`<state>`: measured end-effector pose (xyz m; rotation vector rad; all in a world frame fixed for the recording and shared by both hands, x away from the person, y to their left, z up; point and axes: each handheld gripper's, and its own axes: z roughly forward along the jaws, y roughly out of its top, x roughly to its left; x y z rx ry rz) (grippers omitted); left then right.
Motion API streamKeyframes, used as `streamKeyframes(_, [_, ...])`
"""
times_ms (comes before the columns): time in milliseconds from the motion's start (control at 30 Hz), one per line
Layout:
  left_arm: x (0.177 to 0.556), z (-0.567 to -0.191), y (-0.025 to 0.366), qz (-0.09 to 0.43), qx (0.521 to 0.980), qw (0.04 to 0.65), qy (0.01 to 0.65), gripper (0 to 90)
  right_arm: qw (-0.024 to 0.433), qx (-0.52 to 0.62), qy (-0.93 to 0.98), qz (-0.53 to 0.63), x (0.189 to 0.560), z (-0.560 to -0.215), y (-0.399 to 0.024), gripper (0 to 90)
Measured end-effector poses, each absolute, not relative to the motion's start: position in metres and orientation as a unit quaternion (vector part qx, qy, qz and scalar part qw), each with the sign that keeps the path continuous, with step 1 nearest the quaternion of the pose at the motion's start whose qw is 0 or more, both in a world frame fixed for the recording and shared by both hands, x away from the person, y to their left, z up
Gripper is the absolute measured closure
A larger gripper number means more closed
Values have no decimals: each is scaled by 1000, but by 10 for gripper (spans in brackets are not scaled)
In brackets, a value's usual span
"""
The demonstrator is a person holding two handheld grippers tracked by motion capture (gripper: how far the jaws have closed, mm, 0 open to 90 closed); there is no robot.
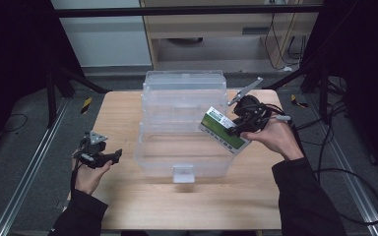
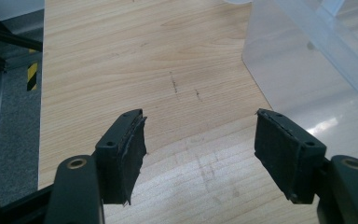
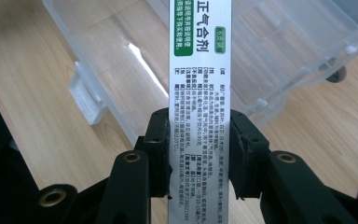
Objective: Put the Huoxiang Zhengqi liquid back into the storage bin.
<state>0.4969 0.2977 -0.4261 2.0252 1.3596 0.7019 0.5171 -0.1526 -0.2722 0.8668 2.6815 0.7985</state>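
A clear plastic storage box (image 1: 184,123) with its lid open stands in the middle of the wooden table (image 1: 128,206). My right gripper (image 1: 237,129) is shut on a green and white carton (image 1: 224,130), held tilted over the box's right rim. In the right gripper view both pads clamp the narrow sides of the carton (image 3: 199,88), with the clear box (image 3: 121,60) below it. My left gripper (image 1: 114,156) rests open at the table's left side. Its pads (image 2: 130,149) stand wide apart over bare wood, and the box's corner (image 2: 307,60) lies to the upper right.
The box has a front latch tab (image 1: 183,173) and a raised lid (image 1: 184,81) at the back. Black frame bars (image 1: 59,78) and cables (image 1: 344,162) flank the table. Metal floor rails (image 1: 24,172) run along both sides.
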Motion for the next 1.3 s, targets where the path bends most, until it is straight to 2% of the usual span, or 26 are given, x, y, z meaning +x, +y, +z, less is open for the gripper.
streamKeyframes(367, [497, -425, 300, 264, 760, 298, 514, 324, 86, 251, 928, 261, 532, -274, -137, 642])
streamKeyframes(1300, [498, -426, 304, 262, 757, 299, 518, 322, 47, 112, 971, 205, 556, -306, -111, 641])
